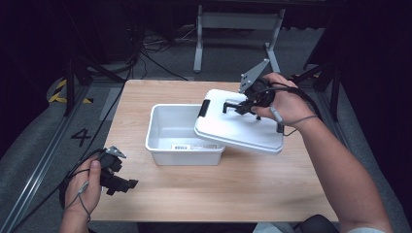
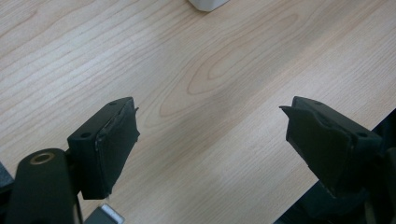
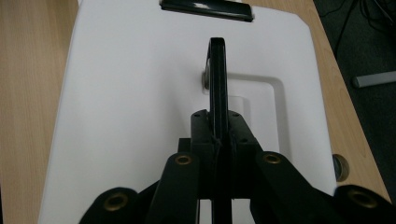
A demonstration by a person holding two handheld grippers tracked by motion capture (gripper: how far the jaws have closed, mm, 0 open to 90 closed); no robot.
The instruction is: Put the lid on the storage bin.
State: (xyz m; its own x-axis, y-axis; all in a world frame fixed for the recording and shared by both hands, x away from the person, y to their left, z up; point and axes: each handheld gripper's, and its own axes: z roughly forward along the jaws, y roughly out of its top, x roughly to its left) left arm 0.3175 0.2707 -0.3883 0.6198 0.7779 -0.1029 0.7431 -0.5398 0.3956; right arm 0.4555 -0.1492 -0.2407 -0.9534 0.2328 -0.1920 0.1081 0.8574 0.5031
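My right jaws [image 3: 218,135] were clamped on the black handle [image 3: 217,74] of the white lid [image 1: 238,127], which hung tilted beneath them, overlapping the open bin [image 1: 167,131] on the counter [image 1: 218,189]. My left jaws [image 2: 210,144] stood open and empty, well apart.

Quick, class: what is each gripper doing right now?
Left gripper: open, holding nothing, over the table.
Right gripper: closed on the black handle of the white lid.
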